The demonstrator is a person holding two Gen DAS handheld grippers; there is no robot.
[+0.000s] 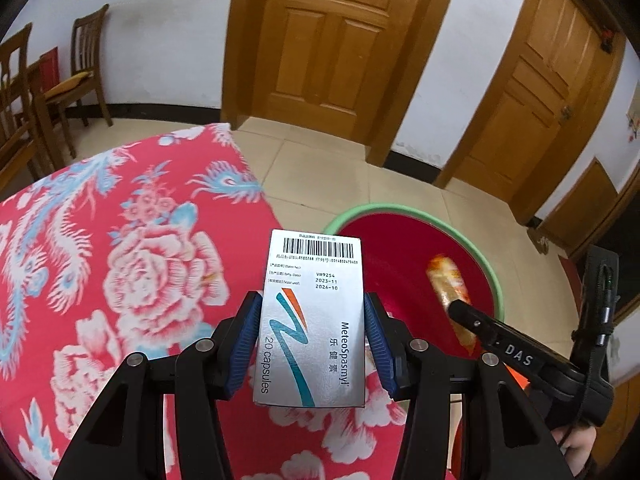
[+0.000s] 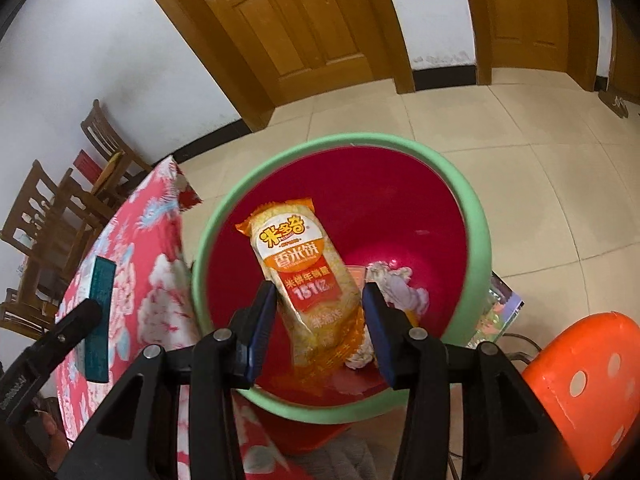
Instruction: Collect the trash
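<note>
My left gripper (image 1: 312,312) is shut on a silver medicine box (image 1: 314,316) and holds it above the red floral tablecloth (image 1: 120,260), near the bin. My right gripper (image 2: 320,300) holds an orange rice-cracker packet (image 2: 304,280) over the red bin with a green rim (image 2: 476,216); the pads stand close on both sides of the packet. The packet (image 1: 448,280) and the right gripper show over the bin (image 1: 400,248) in the left wrist view. The medicine box (image 2: 100,300) shows edge-on at the left in the right wrist view. Crumpled white tissue (image 2: 400,284) lies in the bin.
An orange plastic stool (image 2: 580,368) stands right of the bin. A printed booklet (image 2: 496,312) lies on the floor behind the bin. Wooden chairs (image 1: 84,68) stand at the far left wall. Wooden doors (image 1: 332,40) are behind on the tiled floor.
</note>
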